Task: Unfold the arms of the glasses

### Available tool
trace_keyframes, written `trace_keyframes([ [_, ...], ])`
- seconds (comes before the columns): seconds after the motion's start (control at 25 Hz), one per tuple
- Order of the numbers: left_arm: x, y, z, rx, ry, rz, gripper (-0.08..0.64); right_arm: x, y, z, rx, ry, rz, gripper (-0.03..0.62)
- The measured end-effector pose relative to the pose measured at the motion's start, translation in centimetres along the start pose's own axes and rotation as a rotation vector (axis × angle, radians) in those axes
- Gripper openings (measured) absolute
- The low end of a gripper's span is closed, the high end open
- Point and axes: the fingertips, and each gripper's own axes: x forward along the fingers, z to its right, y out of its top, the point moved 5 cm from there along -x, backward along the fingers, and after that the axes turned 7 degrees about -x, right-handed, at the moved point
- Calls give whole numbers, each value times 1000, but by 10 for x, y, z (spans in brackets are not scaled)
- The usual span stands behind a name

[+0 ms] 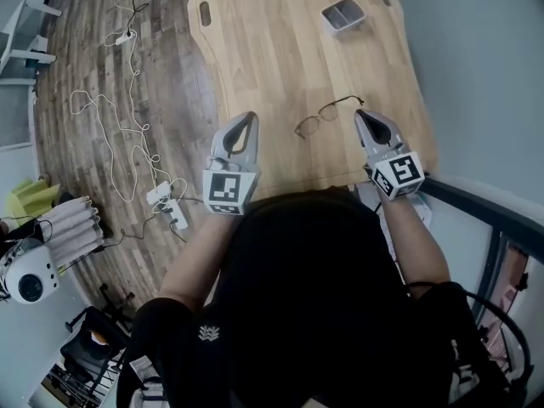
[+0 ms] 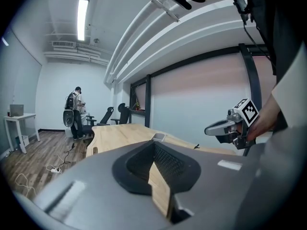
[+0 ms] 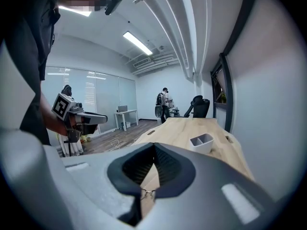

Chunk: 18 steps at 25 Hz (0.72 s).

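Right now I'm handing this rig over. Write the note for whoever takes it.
Left gripper: shut, empty, left of the glasses.
Right gripper: shut, nothing gripped, tip close to the glasses' right end.
The glasses lie flat on the table between the grippers, held by neither.
Done: one arm looks swung out; I can't tell about the other.
Left: check both arms and open any that is folded.

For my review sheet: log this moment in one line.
left gripper: shut, empty | right gripper: shut, empty | glasses: on table, between them, untouched
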Motion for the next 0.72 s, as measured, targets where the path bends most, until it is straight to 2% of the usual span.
trace_keyframes([
  [0.72,-2,8,6,17,-12,15,3,-12,-8,-1,6,-15,10,2],
])
